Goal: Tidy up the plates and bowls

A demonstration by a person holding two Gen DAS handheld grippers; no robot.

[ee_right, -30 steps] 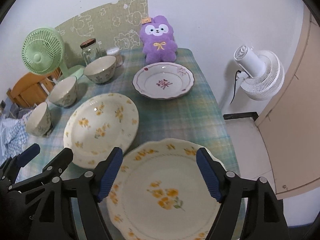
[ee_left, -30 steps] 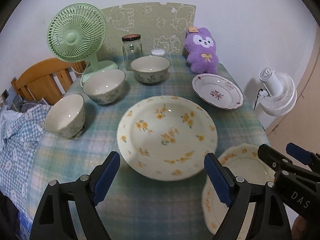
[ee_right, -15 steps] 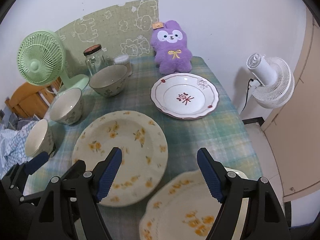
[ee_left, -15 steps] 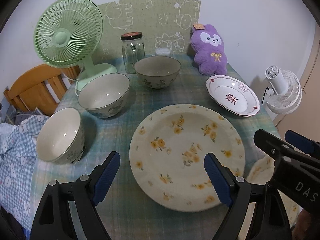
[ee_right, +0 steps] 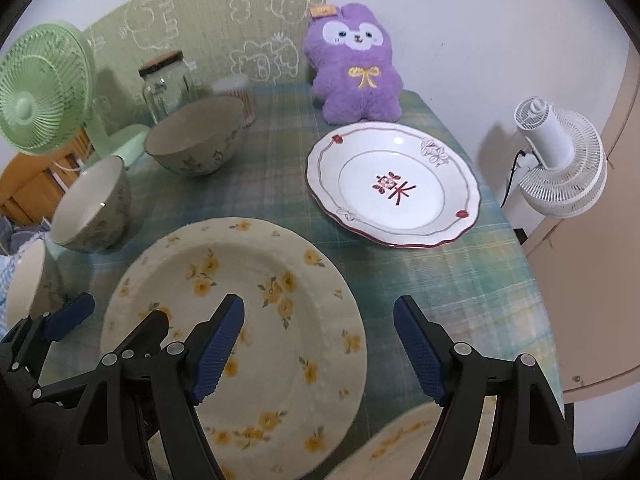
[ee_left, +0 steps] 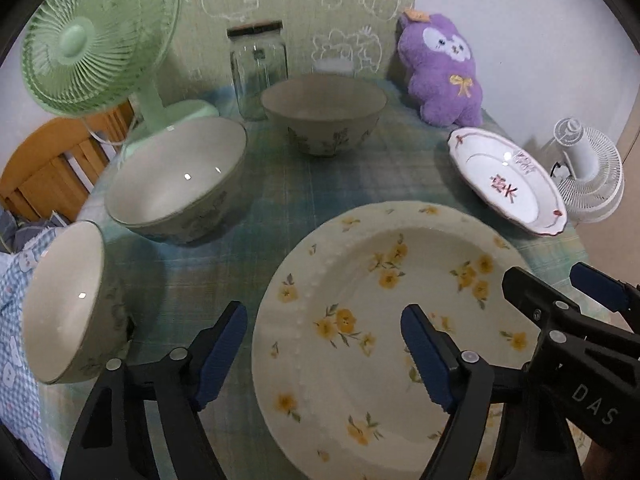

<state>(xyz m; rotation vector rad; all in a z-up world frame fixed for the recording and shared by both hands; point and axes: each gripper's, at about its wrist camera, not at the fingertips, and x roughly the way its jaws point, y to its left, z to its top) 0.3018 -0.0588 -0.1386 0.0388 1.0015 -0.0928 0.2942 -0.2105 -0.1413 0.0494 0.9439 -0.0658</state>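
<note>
A large cream plate with yellow flowers [ee_left: 380, 320] [ee_right: 240, 320] lies on the checked tablecloth under both grippers. My left gripper [ee_left: 324, 354] hangs over its left rim; its jaws are closing, and the pads touch nothing. My right gripper [ee_right: 318, 350] is open over the plate's right rim. A second flowered plate [ee_right: 400, 440] shows at the near edge. Further back are a white plate with a red character [ee_right: 394, 188] and three bowls [ee_left: 176, 176] [ee_left: 324, 112] [ee_left: 64, 300].
At the back stand a green fan [ee_left: 96, 36], a glass jar [ee_left: 258, 72] and a purple plush toy [ee_left: 440, 72]. A white fan [ee_right: 560, 164] stands off the table's right edge. A wooden chair [ee_left: 40, 172] and a blue checked cloth [ee_left: 12, 320] are at the left.
Both grippers have moved forward and down over the table. The large flowered plate now sits under them, and the second flowered plate has slipped to the bottom edge. The left jaws stand slightly narrower.
</note>
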